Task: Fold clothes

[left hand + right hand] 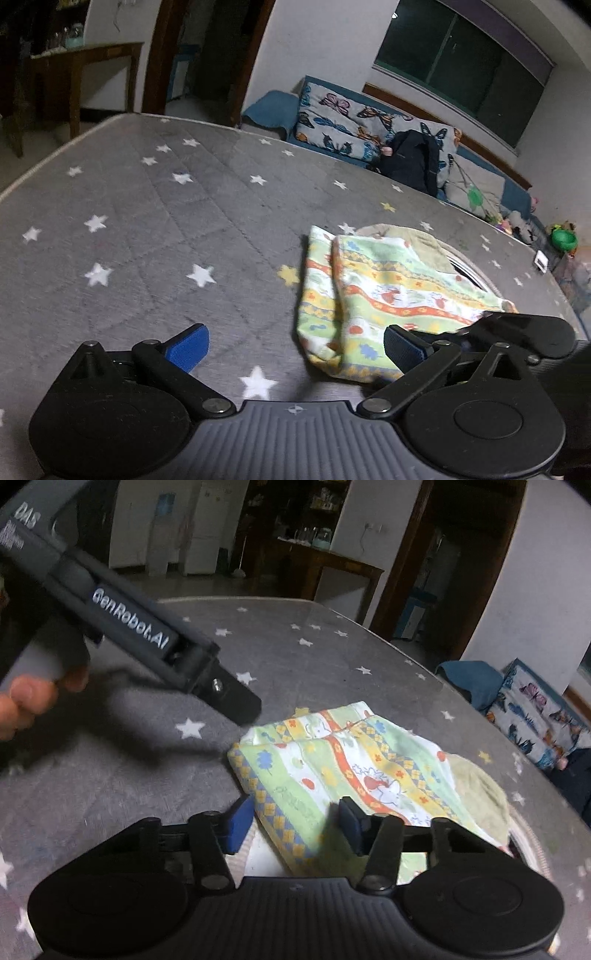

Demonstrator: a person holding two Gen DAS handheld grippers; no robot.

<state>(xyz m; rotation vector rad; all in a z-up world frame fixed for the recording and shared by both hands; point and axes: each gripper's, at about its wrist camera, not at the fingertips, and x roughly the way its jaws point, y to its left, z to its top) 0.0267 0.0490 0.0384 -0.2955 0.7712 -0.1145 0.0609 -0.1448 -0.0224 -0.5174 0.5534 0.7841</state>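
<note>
"GenRobot.AI" lettering on left gripper point(236, 701), released; right gripper point(291, 823) released over patterned cloth point(332, 768).

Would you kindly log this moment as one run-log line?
task: fold clothes | left gripper: open, beside patterned cloth | right gripper: open, over cloth's near edge | cloth: folded on starred mattress

The left gripper point(295, 345) hovers with its blue-padded jaws spread wide, nothing between them. The right gripper point(295, 823) also stands open, its jaws apart. The left hand point(26, 698) grips its handle, fingers curled.
</note>
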